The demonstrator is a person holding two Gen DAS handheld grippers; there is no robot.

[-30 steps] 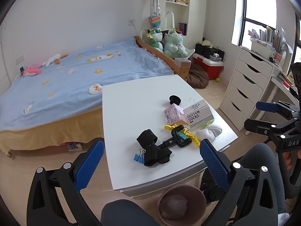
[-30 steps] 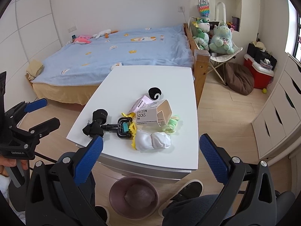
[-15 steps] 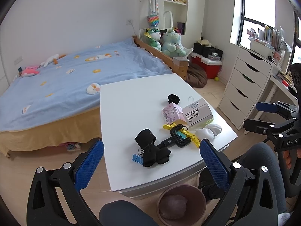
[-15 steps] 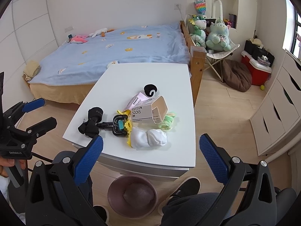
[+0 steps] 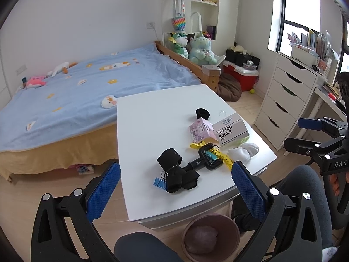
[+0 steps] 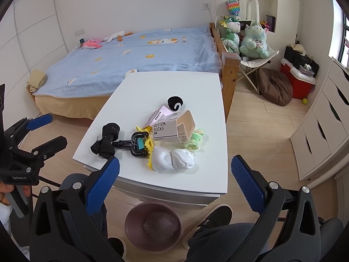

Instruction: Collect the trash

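Both cameras have crept slightly closer to the table (image 5: 152,113) since a second ago; clutter unmoved. Left gripper (image 5: 174,187) and right gripper (image 6: 174,179) hang spread wide, holding nothing. Sock box (image 6: 168,128) lies at table centre, pink packet (image 5: 201,130) touching it at 9 o'clock. Bin (image 6: 152,227) on floor at 6 o'clock.

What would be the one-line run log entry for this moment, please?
task: collect trash | left gripper: open, empty | right gripper: open, empty | sock box: on table | bin: on floor
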